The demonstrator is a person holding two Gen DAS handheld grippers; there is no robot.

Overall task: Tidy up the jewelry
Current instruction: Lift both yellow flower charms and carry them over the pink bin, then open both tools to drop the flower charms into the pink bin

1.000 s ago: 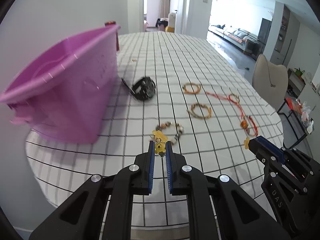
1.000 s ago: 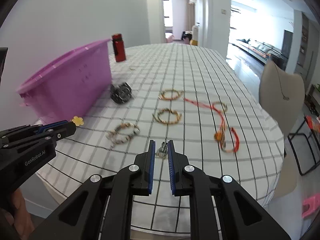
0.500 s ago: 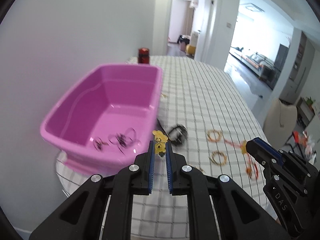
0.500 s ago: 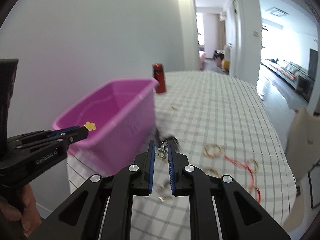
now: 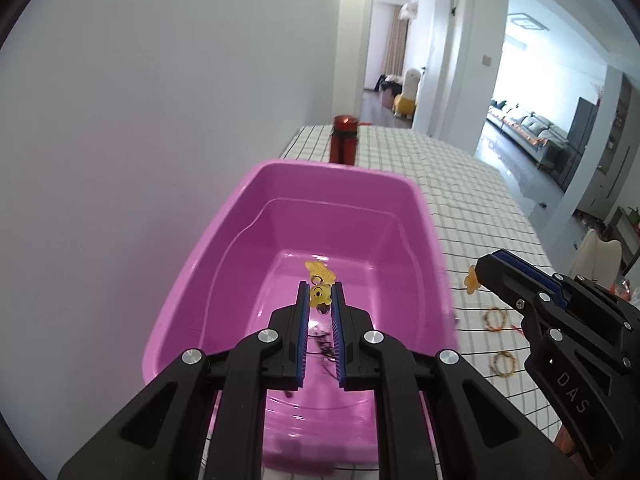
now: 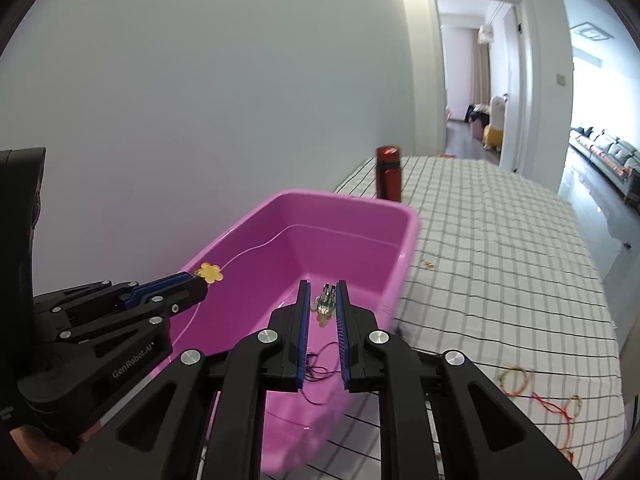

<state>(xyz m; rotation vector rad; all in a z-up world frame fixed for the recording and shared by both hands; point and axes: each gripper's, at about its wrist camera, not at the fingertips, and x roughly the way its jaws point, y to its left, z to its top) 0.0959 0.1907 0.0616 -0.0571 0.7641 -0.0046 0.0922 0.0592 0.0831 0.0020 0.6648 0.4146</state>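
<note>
A pink plastic bin (image 5: 248, 208) stands on the checked tablecloth; it also shows in the right wrist view (image 6: 352, 204). My left gripper (image 5: 319, 294) is shut on a yellow charm piece (image 5: 319, 294) and holds it above the bin's inside. My right gripper (image 6: 323, 300) is shut on a small silver jewelry piece (image 6: 326, 300), also above the bin. Dark thin jewelry (image 6: 318, 368) lies on the bin's floor. In the right wrist view the left gripper's tip shows a yellow flower charm (image 6: 210, 272).
A red bottle (image 5: 344, 140) stands behind the bin. Beaded bracelets (image 5: 496, 318) and a red cord (image 6: 556, 408) lie on the table (image 6: 500, 240) right of the bin. A white wall is close on the left. A chair (image 5: 596, 248) stands at the table's right.
Both grippers rose from the table and swung left over the pink bin, each still holding its piece. The bracelets now lie off to the right.
</note>
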